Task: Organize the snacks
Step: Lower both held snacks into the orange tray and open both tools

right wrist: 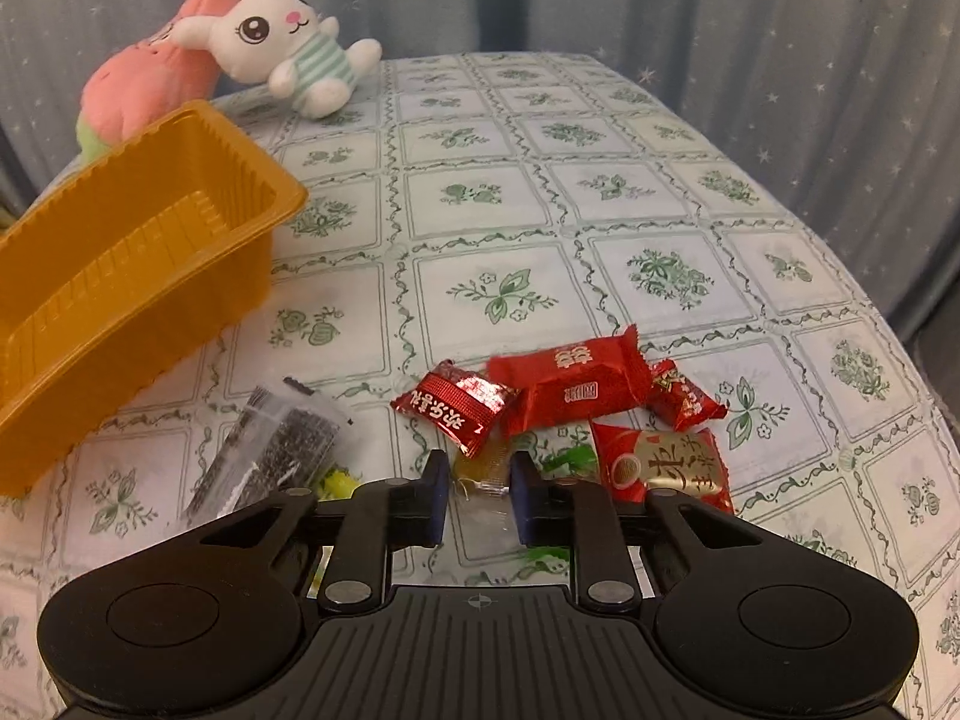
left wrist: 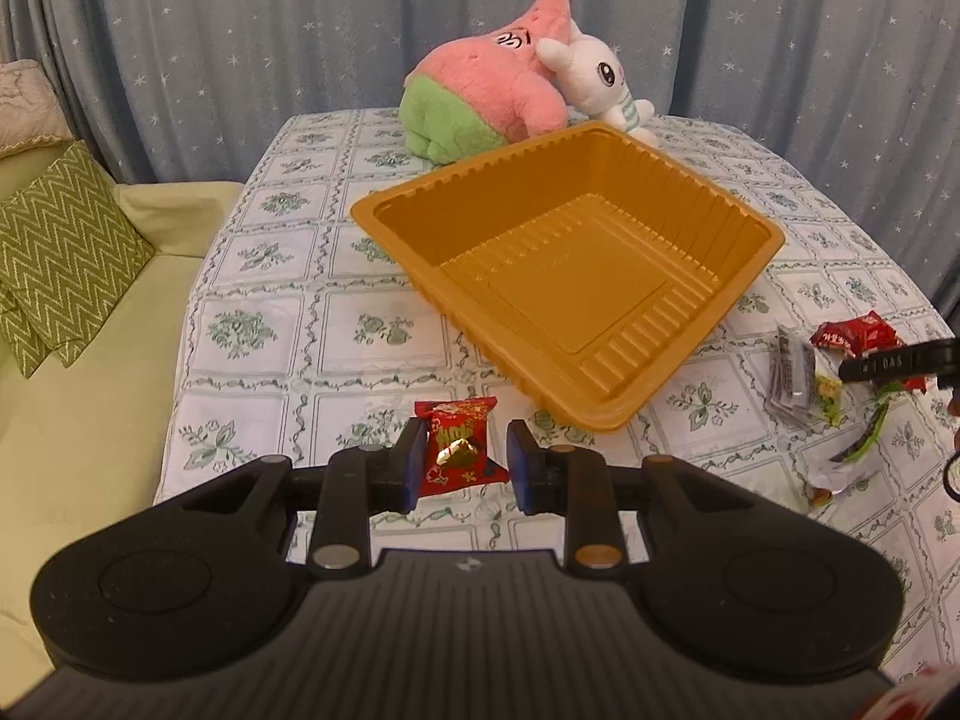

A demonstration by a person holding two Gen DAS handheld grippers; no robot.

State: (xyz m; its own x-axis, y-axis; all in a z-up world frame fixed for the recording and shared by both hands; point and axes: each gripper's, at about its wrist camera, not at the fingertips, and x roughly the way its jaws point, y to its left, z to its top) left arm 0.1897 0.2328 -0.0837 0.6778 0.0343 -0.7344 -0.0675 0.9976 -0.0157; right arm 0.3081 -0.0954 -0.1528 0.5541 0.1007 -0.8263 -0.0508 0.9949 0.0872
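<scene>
Two grips hold: a red candy [left wrist: 459, 450] sits pinched between the left gripper [left wrist: 462, 462] fingers, short of the orange tray [left wrist: 708, 192]. The right gripper [right wrist: 478, 495] fingers close on a clear-wrapped yellow sweet [right wrist: 483, 468], its near end hidden; red packets [right wrist: 570, 387] lie beyond.

orange tray [right wrist: 120, 252] cut off at left edge, pink plush [right wrist: 144, 90] partly hidden behind it
</scene>
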